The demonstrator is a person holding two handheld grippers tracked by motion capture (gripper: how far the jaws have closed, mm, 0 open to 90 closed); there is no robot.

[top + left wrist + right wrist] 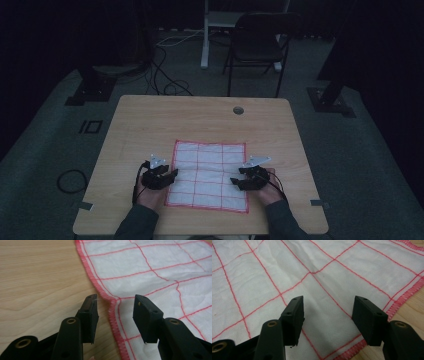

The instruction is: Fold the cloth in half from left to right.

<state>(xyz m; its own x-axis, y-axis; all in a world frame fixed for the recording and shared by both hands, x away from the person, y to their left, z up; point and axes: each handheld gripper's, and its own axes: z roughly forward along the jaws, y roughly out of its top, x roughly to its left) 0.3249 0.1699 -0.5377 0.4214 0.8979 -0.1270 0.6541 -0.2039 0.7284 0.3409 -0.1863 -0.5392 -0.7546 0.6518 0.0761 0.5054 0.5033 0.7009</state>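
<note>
Two grippers, left and right, are held at the cloth's side edges on the counter, fingers apart, nothing clamped.

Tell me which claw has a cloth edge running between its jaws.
The left claw: the cloth's red-stitched edge runs between its open jaws. The right claw has plain cloth between its jaws.

From where I stand, the wooden table lies bare across its far half, so a hand could sweep there freely; only the small round grommet breaks that surface (flush, no real hindrance). The white cloth lies flat between the left gripper and right gripper, nothing raised on it. Beyond the far edge a folding chair stands well apart.
</note>
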